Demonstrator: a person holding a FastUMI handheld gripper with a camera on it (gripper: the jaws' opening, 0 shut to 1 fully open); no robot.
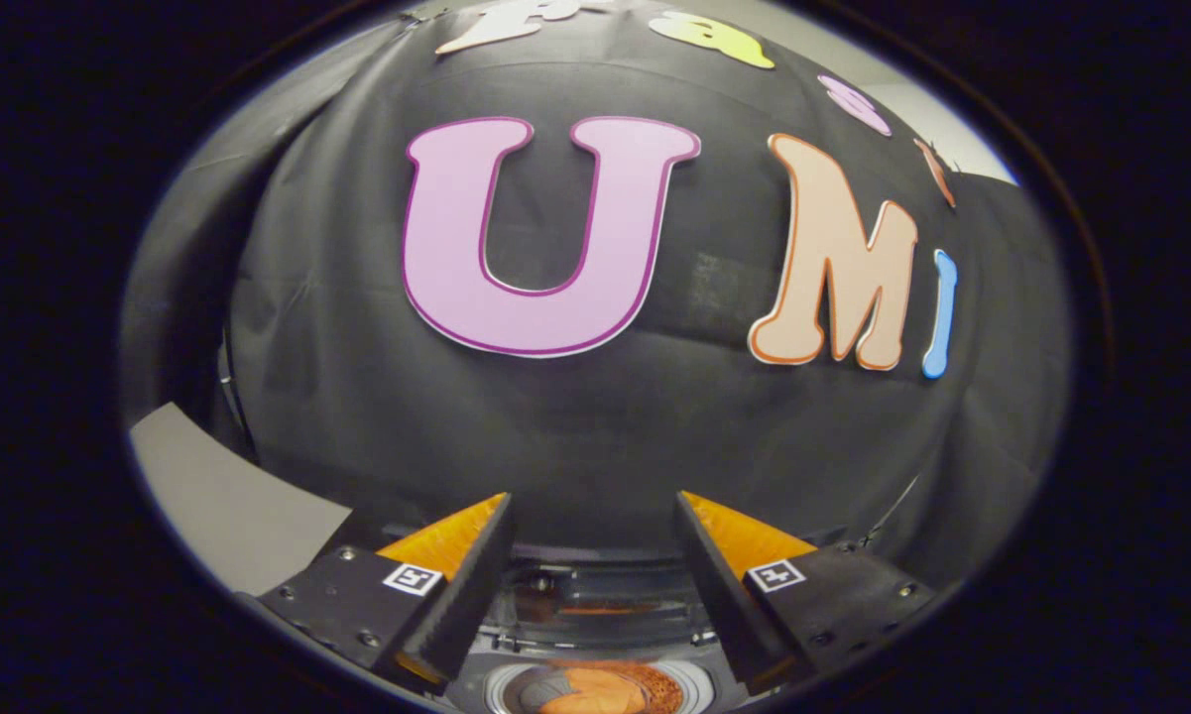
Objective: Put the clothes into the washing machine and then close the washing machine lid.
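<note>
Two fingers of the gripper (593, 516) stand spread wide apart with nothing between them, raised in front of the black cloth wall (575, 426) of the booth. Below and between the fingers lies the washing machine (595, 620), seen from above, its round drum opening facing up. Inside that opening rest the clothes (605, 691), an orange bundle with a grey patch beside it, partly cut off from sight. A clear hinged lid (595, 585) seems to stand open behind the drum, though the glare makes this hard to confirm.
</note>
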